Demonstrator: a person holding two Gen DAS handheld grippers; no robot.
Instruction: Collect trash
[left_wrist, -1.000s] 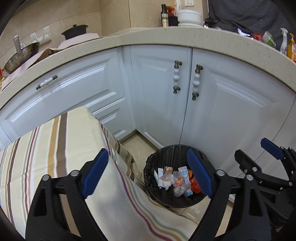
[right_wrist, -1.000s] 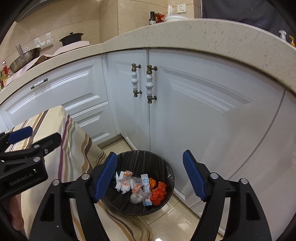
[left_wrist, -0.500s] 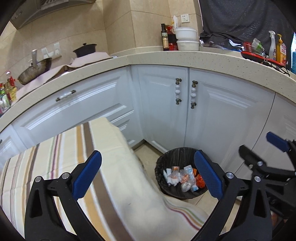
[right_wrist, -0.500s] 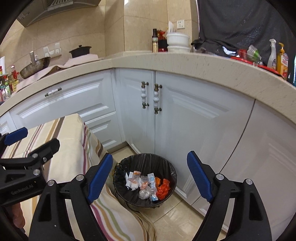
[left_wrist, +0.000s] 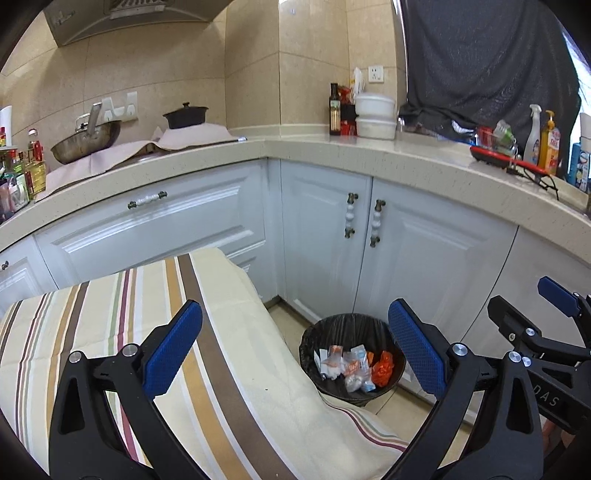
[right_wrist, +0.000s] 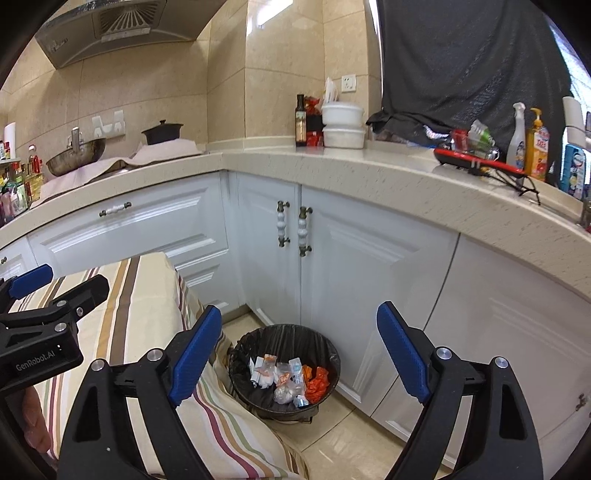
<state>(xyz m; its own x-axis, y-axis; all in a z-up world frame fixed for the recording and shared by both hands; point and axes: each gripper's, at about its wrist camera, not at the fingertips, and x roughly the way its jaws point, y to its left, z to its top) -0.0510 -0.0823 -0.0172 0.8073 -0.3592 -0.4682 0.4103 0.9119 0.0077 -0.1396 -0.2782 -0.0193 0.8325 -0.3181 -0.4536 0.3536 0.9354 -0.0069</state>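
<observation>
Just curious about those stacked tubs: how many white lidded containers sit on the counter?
2. The upper white container sits on the lower white container, in the corner of the counter beside a dark bottle. Others may be hidden behind clutter.

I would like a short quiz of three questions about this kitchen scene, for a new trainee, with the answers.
1. True or false: the left gripper holds a wrapper between its fingers.
2. Where does the trash bin stand? A) on the countertop B) on the floor by the white cabinets C) on the striped cloth
3. Fill in: the crumpled piece at the right side of the pile in the bin is coloured ____.

Key
1. False: both the left and the right gripper are open and empty.
2. B
3. Orange: the orange wrapper.
</observation>
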